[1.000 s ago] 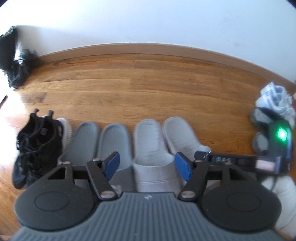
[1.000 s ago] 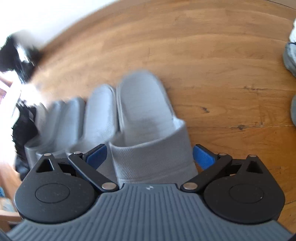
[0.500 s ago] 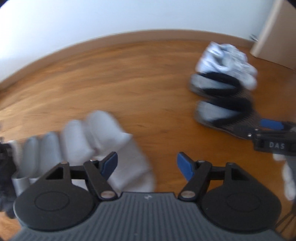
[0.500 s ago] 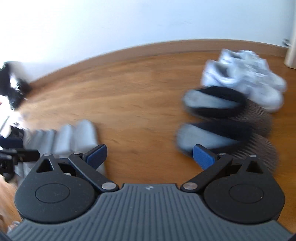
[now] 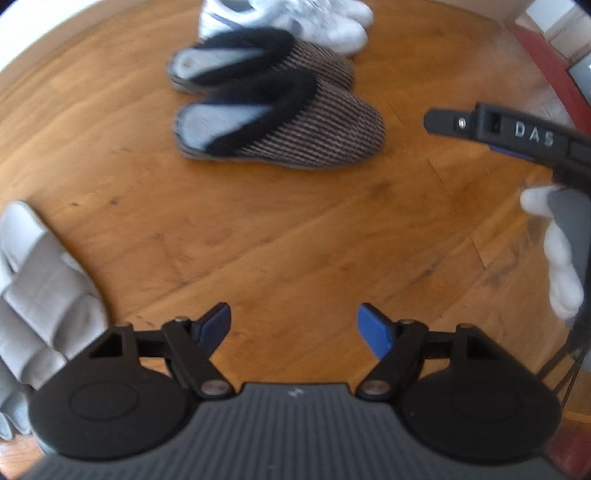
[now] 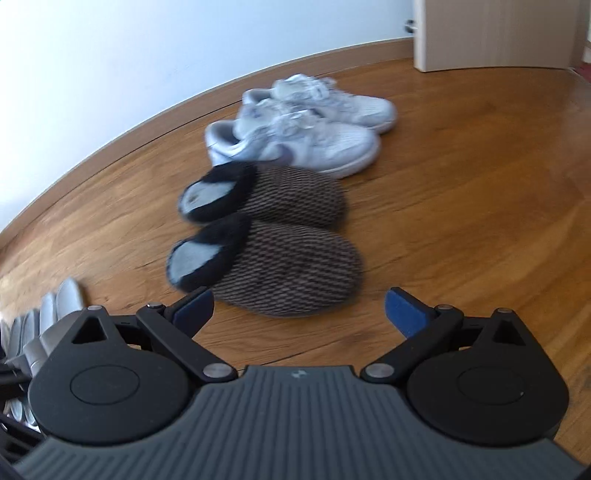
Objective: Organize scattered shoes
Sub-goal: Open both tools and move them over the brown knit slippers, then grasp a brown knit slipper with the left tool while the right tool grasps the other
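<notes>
Two brown striped slippers with black fur collars lie side by side on the wood floor, the near one (image 5: pixel 295 133) (image 6: pixel 280 273) in front of the far one (image 5: pixel 266 62) (image 6: pixel 280 199). Behind them sits a pair of white sneakers (image 5: pixel 314 18) (image 6: pixel 295 144). My right gripper (image 6: pixel 299 299) is open just short of the near slipper, empty. My left gripper (image 5: pixel 293 317) hangs over bare floor, its jaws opening with nothing between them. One black finger (image 5: pixel 480 123) of the right gripper reaches in from the right of the left wrist view.
Light grey slippers (image 5: pixel 40 295) (image 6: pixel 55 314) line the left edge. A white-gloved hand (image 5: pixel 557 266) holds the right gripper. A white wall with a wooden skirting board (image 6: pixel 147 129) runs behind the shoes, and a pale door panel (image 6: pixel 480 33) stands at the far right.
Both grippers swung right, away from the row of grey slippers, toward the brown slippers and white sneakers. The right gripper left the grey slipper it straddled. The left jaws stand wider.
</notes>
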`<state>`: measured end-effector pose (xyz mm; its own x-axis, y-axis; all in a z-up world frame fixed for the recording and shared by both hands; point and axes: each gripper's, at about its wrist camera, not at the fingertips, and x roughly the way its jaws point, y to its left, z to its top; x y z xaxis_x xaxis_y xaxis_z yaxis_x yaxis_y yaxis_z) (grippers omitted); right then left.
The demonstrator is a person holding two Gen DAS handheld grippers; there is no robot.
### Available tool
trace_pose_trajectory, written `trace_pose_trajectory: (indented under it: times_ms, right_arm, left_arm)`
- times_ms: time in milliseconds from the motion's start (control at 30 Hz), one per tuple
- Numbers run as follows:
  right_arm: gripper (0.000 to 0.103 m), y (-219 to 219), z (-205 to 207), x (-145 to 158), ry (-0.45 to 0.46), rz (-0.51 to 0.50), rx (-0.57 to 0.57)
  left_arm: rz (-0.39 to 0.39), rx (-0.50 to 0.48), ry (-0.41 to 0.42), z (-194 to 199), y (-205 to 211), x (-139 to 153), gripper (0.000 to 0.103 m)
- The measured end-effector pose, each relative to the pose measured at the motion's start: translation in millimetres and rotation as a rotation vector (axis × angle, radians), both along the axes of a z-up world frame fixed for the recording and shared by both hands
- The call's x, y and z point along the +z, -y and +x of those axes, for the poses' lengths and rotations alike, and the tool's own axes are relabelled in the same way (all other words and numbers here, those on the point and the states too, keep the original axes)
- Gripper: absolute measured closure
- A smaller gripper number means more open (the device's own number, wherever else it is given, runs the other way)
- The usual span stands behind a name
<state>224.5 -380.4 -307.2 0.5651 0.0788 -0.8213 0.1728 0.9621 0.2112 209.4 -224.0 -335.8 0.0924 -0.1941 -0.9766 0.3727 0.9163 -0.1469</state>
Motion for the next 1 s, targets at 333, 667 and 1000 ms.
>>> trace_pose_trajectory:
  times_ms: [333, 667, 1000]
  right_arm:
    - [0.002, 32, -13, -12, -0.015, 0.015, -0.051]
    - [0.002, 45, -23, -13, -0.011, 0.020, -0.072]
    - [0.002, 44, -26, -22, -0.031, 0.030, -0.069]
  left_arm:
    - [0.021, -0.063, -0.018, -22, 38, -14, 0.028]
    - [-0.057, 0.074, 0.152, 8, 32, -14, 0.021]
    - [-0.101, -0.025, 0.518, 59, 39, -31, 0.024]
